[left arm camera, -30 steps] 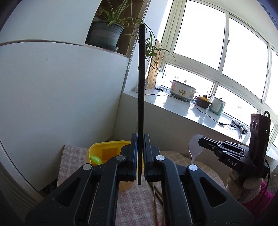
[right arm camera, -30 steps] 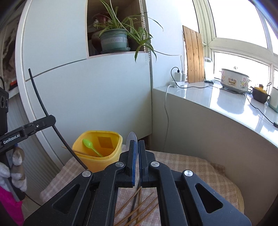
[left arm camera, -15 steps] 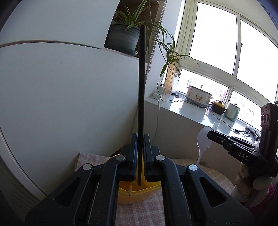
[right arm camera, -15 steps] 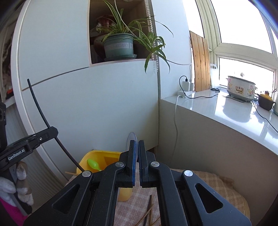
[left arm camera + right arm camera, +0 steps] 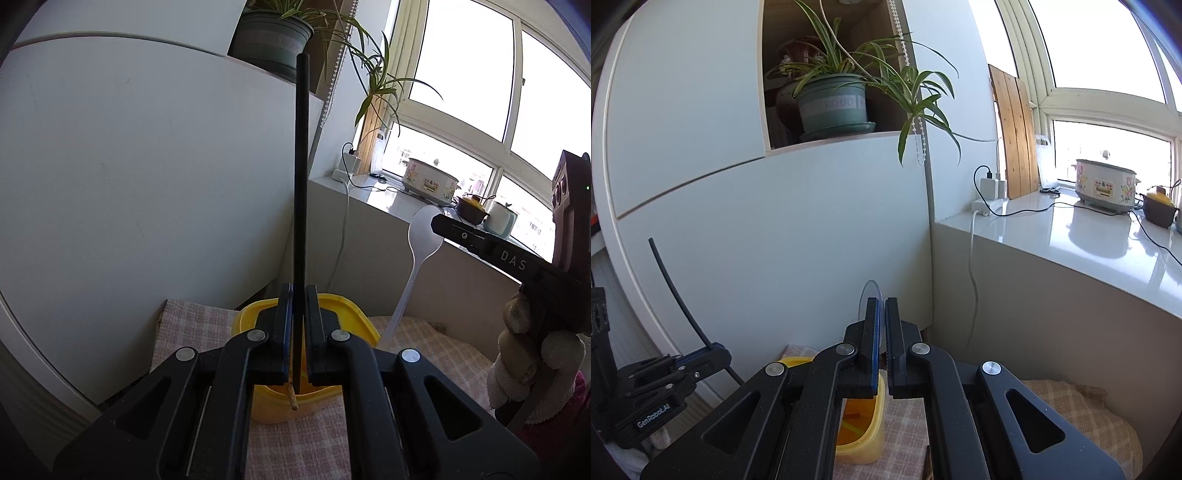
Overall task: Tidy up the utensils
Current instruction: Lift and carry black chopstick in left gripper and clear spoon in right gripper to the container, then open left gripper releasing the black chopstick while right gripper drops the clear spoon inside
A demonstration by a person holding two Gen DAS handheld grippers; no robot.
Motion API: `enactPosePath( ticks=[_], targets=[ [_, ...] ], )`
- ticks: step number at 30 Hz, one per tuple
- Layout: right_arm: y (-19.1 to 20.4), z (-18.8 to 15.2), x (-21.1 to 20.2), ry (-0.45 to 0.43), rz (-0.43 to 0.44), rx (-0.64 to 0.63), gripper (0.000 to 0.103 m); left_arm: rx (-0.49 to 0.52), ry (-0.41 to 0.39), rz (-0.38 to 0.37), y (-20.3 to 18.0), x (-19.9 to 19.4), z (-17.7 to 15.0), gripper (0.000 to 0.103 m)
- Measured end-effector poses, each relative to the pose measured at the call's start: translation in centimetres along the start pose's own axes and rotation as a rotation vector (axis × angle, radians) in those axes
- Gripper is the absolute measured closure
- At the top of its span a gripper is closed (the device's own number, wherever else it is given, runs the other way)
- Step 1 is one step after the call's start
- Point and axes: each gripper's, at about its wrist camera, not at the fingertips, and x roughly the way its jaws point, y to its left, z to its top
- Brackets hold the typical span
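Black chopstick (image 5: 300,192) stands clamped in the left gripper (image 5: 299,332), jaws narrowed onto its lower part, long axis upright and running up past the fingers; its lower end shows between the jaws directly above the mouth of the yellow bin (image 5: 364,317). Bin sits on a checked cloth (image 5: 184,321), right beneath and just ahead of the left jaws, so the coming move looks like a straight downward lowering, stick kept vertical. Clear plastic spoon (image 5: 424,236) is held in the right gripper (image 5: 881,343), jaws nearly closed on its handle; bowl up, handle slanting down toward the bin's right rim. From the right wrist view the spoon's bowl peeks above the fingertips, and the bin lies below and slightly left of those jaws. Left gripper judged the nearer to the bin opening, centred over it; the right one stands off to the bin's right. Count: one black chopstick, one clear spoon, one yellow bin. Inside the bin, one wooden stick end (image 5: 293,400) leans at the near rim, and something green shows in the right wrist view; too little visible to name it.
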Motion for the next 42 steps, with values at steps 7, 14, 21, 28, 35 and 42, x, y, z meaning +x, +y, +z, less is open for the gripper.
enactPosePath(
  ticks=[7,14,21,28,35,42],
  targets=[
    [0.5,-1.0,2.4,0.01,-0.033,-0.031,0.102,-0.011,0.013,-0.018,0.5,0.6,-0.2,0.1],
    [0.7,-2.3,4.2,0.054,-0.032,-0.047,0.102,-0.014,0.032,-0.022,0.6,0.8,-0.8,0.1],
    [0.7,-3.5,4.6,0.097,-0.009,-0.054,0.102,-0.001,0.056,-0.033,0.0,1.2,-1.3,0.1],
    [0.4,-3.9,3.9,0.12,0.021,-0.043,0.1,0.016,0.051,-0.025,-0.8,0.7,-1.5,0.098],
    [0.7,-4.6,2.5,0.119,0.043,-0.067,0.083,0.027,0.036,-0.017,-1.7,-0.4,-1.8,0.085],
    [0.4,-5.1,0.3,0.102,0.047,-0.062,0.076,0.034,0.015,-0.019,-2.4,-1.8,-2.2,0.085]
  ],
)
